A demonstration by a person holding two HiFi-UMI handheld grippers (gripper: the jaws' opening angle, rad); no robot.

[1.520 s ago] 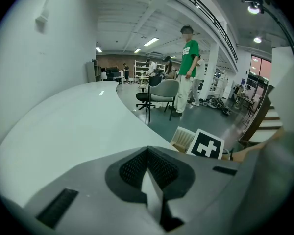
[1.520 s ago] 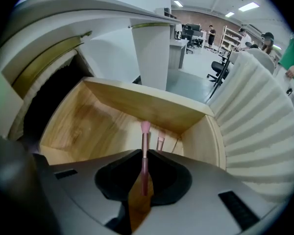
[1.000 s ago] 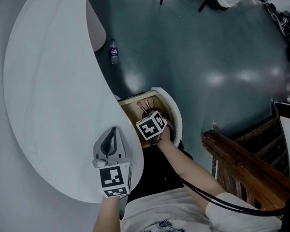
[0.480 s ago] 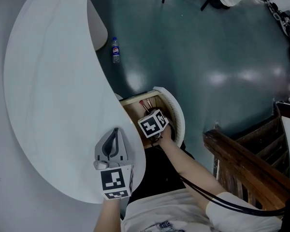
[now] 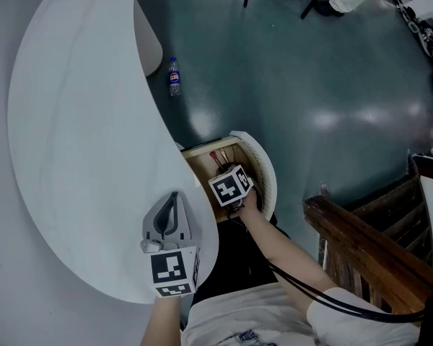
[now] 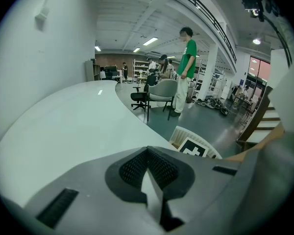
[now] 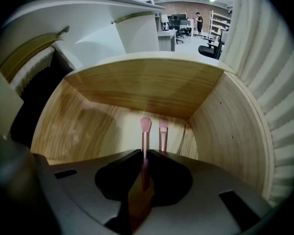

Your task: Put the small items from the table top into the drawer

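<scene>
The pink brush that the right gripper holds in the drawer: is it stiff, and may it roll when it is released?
Probably stiff: the pink brush runs straight while the right gripper pinches only its handle. Likely light, since it is thin. Its round-looking handle may roll a little on the drawer floor.

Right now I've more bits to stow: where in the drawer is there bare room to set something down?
The right tongs grip one brush beside a second brush, crowding the drawer toward its right wall. Left of them the wooden floor is bare out to the left wall.
</scene>
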